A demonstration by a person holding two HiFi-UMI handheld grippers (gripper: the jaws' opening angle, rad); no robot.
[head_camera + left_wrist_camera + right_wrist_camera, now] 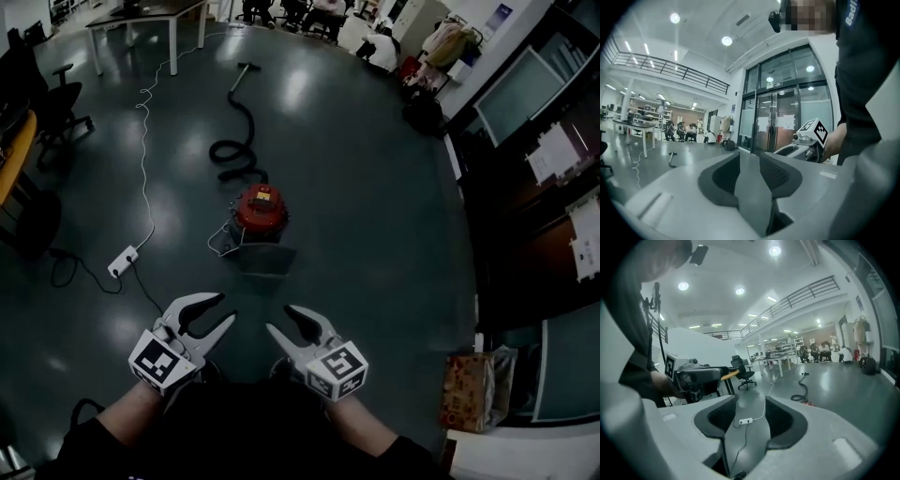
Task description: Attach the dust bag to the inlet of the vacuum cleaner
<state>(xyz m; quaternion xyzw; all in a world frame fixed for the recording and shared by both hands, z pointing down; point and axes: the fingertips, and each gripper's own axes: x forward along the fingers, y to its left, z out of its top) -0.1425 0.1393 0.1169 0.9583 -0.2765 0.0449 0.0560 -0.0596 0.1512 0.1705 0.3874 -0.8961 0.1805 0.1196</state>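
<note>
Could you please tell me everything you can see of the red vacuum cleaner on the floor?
The vacuum cleaner is a round, red canister, seemingly plastic, standing upright on the dark floor. A black hose coils from its far side away to a wand. A grey flat piece lies against its near side; what it is cannot be told.

Floor (375, 234) glossy, smooth, reflective; vacuum cleaner (260, 208) shiny plastic; hose (242, 171) matt black.

A white power strip (123, 262) lies on the dark floor (375, 206), its cable (143, 159) running toward a table (155, 13).
</note>
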